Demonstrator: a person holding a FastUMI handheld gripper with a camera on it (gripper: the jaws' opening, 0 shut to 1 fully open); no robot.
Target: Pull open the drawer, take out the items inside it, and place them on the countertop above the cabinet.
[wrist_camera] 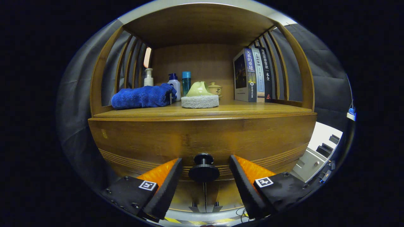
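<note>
Right, tool is spread wide, a finger on either side of the drawer knob, neither touching it. Drawer front sits flush under the desk's front edge, looks closed; contents hidden, so this fits a drawer not yet emptied or one emptied and pushed back in. Knob is small, round, rigid: pinch its neck, pull straight; wooden drawer probably slides stiffly. Count on the desk: one blue towel at left, soft, bunches; one pale sponge-based pad mid-front; three bottles behind; one small lidded pot, fragile; three books upright at right.
</note>
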